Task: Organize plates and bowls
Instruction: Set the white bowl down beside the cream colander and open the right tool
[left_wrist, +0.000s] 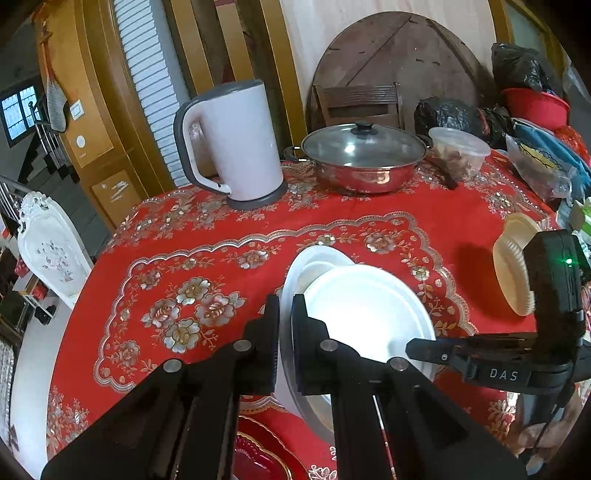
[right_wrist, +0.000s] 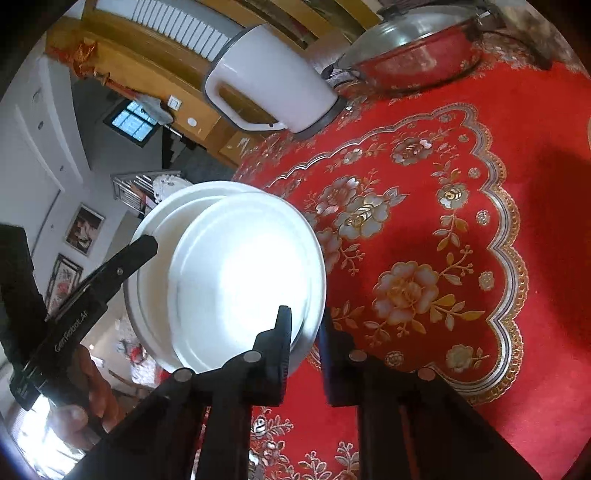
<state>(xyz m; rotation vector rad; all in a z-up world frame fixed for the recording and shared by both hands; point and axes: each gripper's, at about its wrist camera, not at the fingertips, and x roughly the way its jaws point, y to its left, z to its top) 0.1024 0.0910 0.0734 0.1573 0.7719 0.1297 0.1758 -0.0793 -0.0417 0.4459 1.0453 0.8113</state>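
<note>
- Two white plates are held above the red floral tablecloth (left_wrist: 443, 229), one partly overlapping the other; whether they touch cannot be told.
- The left gripper (left_wrist: 285, 332) is clamped on the rim of the larger white plate (left_wrist: 295, 273), its two fingers pressed close with the plate edge between them. In the right wrist view this plate (right_wrist: 155, 229) sits behind and to the left of the other.
- The right gripper (right_wrist: 304, 332) is closed on the rim of the front white plate (right_wrist: 243, 273); the edge passes between its fingers. In the left wrist view the same plate (left_wrist: 365, 306) lies nearer the camera, and the right gripper's body enters from the right, lettered "DAS".
- A hand (right_wrist: 88, 391) grips the left tool's handle, which reads "GenRobot.AI".
- Neither plate shows anything on it.
- A steel pot (left_wrist: 364, 166) with a glass lid stands at the far side of the table; its contents cannot be made out.
- Just to its right, a clear plastic tub (left_wrist: 460, 149) with a lid holds brownish food.
- A white electric kettle (left_wrist: 231, 140) stands on its grey base left of the pot.
- A cream fluted paper plate (left_wrist: 511, 266) shows at the right, partly behind the right gripper's body.
- A red gold-rimmed dish (left_wrist: 258, 454) peeks out at the near table edge.
- A red bowl (left_wrist: 535, 105) sits among black bags at the far right.
</note>
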